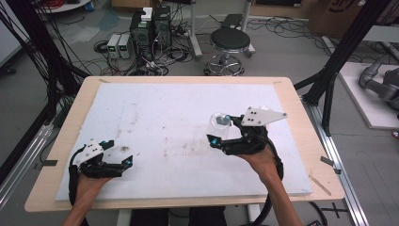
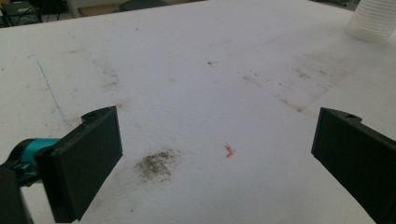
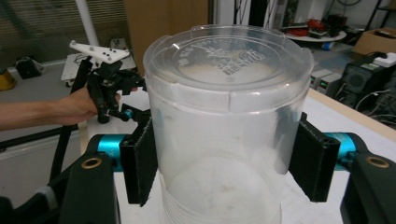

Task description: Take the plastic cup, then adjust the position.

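Right gripper (image 3: 224, 154) jaws clamp lidded clear tub (image 3: 224, 121)

Bright, even indoor light — soft shadows, slightly blurry low-resolution frames.

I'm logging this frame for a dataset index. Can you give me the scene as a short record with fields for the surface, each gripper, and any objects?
surface: white foam board on a wooden table, stained in places
left gripper: open, jaws wide apart over the board, holding nothing
right gripper: shut on clear plastic container, one jaw on each side wall
container state: upright, translucent, lid on top, looks empty
marks near left gripper: dark smudge, small orange scrap
background: black stool, electronics boxes and cables on the floor
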`<state>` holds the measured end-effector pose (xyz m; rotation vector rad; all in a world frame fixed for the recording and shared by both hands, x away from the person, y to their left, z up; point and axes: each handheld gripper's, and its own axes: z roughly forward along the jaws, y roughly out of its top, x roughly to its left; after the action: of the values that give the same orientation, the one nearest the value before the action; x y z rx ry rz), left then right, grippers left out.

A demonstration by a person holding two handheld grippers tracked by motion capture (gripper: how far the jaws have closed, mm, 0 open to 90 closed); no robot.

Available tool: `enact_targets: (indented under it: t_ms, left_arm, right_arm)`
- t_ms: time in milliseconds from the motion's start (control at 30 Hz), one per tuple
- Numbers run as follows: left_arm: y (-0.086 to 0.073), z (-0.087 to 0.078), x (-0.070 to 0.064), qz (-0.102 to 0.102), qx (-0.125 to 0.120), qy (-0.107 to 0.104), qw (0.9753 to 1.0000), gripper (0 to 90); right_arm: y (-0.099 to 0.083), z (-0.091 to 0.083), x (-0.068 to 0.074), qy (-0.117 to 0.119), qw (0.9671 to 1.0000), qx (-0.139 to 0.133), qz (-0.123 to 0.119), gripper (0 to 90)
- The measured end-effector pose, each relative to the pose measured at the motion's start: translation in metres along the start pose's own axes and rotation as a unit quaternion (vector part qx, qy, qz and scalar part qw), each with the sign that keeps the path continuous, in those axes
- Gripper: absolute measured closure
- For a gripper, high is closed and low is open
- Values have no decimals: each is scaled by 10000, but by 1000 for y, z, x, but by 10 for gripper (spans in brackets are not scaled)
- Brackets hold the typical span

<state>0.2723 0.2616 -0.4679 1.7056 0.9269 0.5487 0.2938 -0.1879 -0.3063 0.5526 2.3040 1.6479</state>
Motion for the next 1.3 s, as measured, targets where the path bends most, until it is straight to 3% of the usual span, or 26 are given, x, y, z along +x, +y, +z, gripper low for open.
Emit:
enact_targets:
  t_ms: [200, 467, 633, 800, 1033, 1300]
  left_arm:
    - [-1, -2, 0, 6, -143, -50, 9999, 18]
    - [0, 0, 0, 7, 9, -75, 10000, 18]
    - [0, 0, 0, 10, -21, -45, 10000, 18]
    - [0, -1, -1, 51, -21, -31, 10000, 18]
    - [0, 0, 2, -67, -1, -77, 9999, 18]
    - [0, -1, 1, 11, -69, -98, 9999, 18]
  right_arm:
    - [-6, 16, 6, 242, 9997, -38, 14, 334]
    - [-20, 38, 12, 546, 9984, -105, -36, 335]
    - [-28, 48, 19, 720, 9974, -52, -58, 334]
    - [-34, 55, 21, 769, 9970, 53, -48, 334]
    - [-35, 55, 20, 798, 9968, 10, -27, 334]
    - [-33, 55, 15, 771, 9970, -26, 9, 334]
